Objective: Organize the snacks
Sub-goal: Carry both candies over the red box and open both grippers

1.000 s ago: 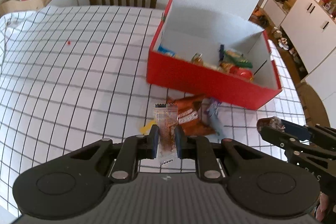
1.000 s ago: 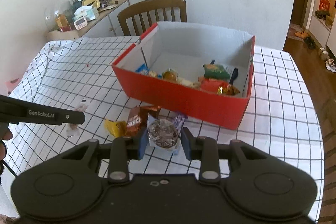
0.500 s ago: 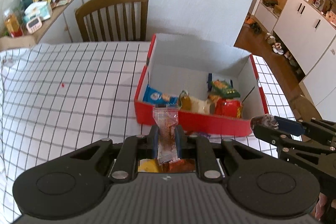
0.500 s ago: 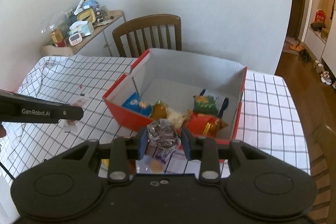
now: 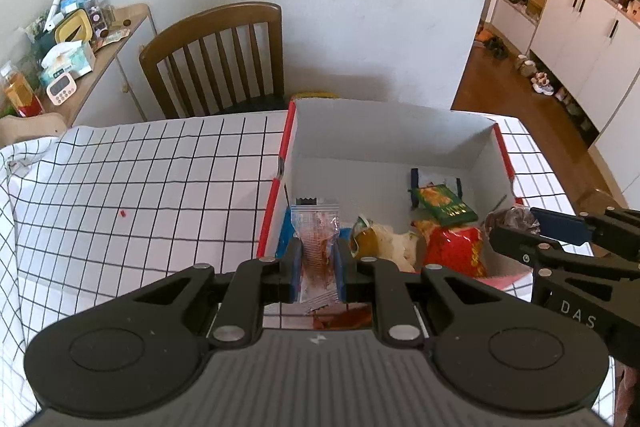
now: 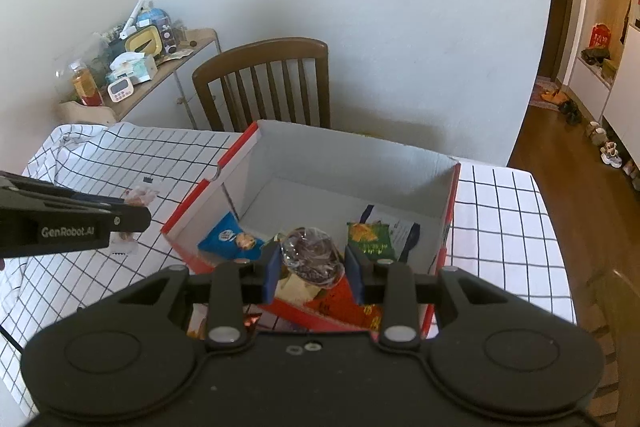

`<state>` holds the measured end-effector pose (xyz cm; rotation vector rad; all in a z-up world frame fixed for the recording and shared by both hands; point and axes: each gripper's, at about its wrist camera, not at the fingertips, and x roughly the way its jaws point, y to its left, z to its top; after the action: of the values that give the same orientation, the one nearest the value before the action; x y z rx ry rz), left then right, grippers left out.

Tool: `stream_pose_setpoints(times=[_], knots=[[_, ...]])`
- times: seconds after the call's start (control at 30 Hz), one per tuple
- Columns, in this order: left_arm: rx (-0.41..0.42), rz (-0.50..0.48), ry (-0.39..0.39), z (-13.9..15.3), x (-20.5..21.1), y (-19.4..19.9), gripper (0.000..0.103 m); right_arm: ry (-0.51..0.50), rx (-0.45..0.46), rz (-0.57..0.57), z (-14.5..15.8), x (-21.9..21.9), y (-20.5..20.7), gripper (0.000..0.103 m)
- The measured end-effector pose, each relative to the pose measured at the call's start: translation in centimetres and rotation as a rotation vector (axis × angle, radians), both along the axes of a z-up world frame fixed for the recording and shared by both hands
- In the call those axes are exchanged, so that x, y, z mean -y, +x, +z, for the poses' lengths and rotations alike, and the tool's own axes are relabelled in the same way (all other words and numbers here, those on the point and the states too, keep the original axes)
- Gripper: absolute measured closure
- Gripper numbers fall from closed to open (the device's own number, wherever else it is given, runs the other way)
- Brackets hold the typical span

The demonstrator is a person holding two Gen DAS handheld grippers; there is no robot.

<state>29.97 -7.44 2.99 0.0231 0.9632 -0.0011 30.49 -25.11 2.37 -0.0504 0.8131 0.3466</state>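
Left gripper [image 5: 317,269]: closed on a clear sachet [image 5: 316,227] with red-brown contents, held upright between blue pads [image 5: 293,269]; poised over the near left corner of the red box [image 5: 276,193]. Seen from the right wrist view as a black arm marked "GenRobot.AI", sachet end showing at its tip [image 6: 138,197], left of the box.

Right gripper [image 6: 313,267]: closed on a round clear-wrapped snack [image 6: 312,257] with dark filling, pinched between blue pads [image 6: 273,267]; held above the near edge of the box. Seen from the left wrist view at far right, tip [image 5: 514,223] just over the box's right wall.

Red box: open-topped cardboard, white inside, standing on the bench [image 5: 140,187] under a white cloth with a black grid. Far half of floor bare.

Contents along the near side:
- blue packet [image 6: 230,237], near left corner
- amber-coloured wrapped piece [image 5: 366,241], just right of the sachet
- pale crumpled wrapper [image 5: 394,245], touching the amber piece
- red packet [image 5: 456,249], right of centre
- green packet [image 5: 442,205], behind the red one, lying tilted on a white-and-navy flat pack [image 6: 402,229]

On the bench, near side of the box: orange-red wrapper [image 5: 344,319], partly hidden by the left gripper body.

Beyond the bench: brown wooden chair [image 5: 220,55] against a white wall; side shelf [image 5: 116,39] at left carrying a timer, tissue box and jars.
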Motion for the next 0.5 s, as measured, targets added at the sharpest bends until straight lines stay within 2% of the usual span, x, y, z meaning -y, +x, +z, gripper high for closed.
stream_pose_setpoints(times=[0.5], knots=[[-0.071, 0.003, 0.028, -3.9, 0.7, 5.9, 0.086, -0.038, -0.09, -0.026, -3.7, -1.0, 4.9, 0.07]])
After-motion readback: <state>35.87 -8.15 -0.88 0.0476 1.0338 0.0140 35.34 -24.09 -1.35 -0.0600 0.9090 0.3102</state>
